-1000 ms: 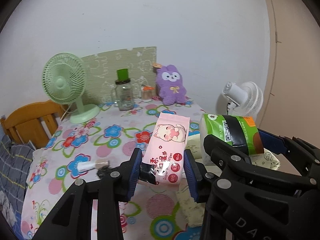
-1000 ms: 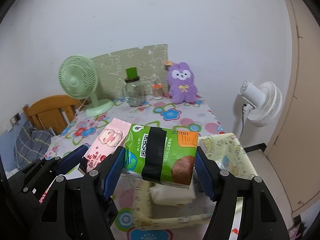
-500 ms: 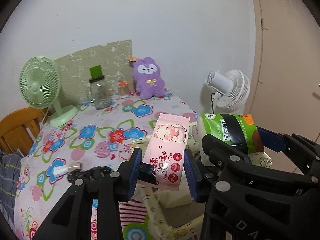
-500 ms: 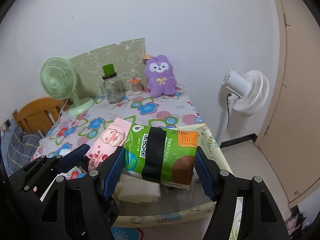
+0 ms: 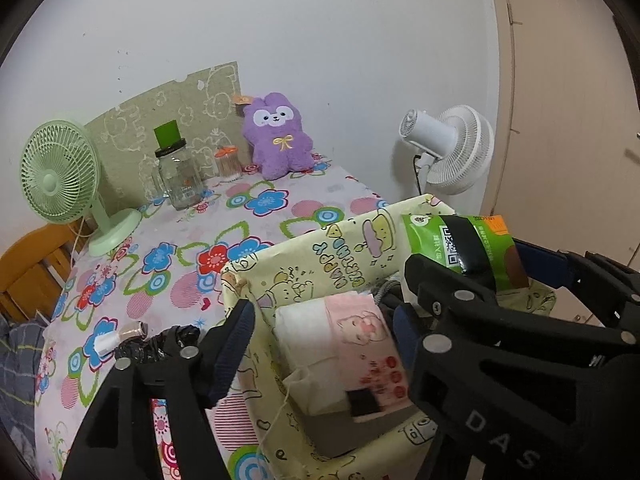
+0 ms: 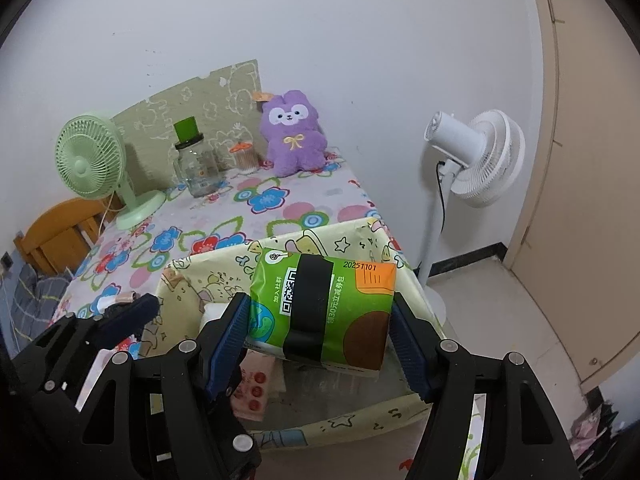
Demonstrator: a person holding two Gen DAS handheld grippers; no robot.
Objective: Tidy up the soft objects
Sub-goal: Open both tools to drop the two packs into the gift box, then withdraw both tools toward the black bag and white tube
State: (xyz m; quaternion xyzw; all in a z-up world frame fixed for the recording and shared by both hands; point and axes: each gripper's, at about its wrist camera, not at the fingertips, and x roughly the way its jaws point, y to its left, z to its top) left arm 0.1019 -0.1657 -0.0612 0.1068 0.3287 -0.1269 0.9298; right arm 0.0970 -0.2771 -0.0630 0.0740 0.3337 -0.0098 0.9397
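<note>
My left gripper [image 5: 320, 342] hangs over the yellow cartoon-print fabric bin [image 5: 304, 252], and its jaws are opening. The pink wipes pack [image 5: 368, 344] lies loose in the bin between and below them, resting on a white pack [image 5: 304, 332]; neither pad touches it. My right gripper [image 6: 320, 344] is shut on the green tissue pack [image 6: 320, 308] and holds it above the bin [image 6: 224, 260]. That green pack [image 5: 460, 248] also shows at the right of the left wrist view. A purple plush bunny [image 5: 278, 136] sits at the table's far edge against the wall.
On the flowered tablecloth stand a green desk fan [image 5: 60, 172], a glass jar with a green lid [image 5: 178, 176] and a small orange-lidded jar [image 5: 228, 164]. A small bottle [image 5: 120, 336] lies near the left finger. A white floor fan [image 6: 476, 156] stands right of the table, a wooden chair [image 6: 60, 232] left.
The left jaws have spread apart and the pink wipes pack has dropped from them into the bin. Both grippers have moved forward and down over the bin; the right still holds the green pack.
</note>
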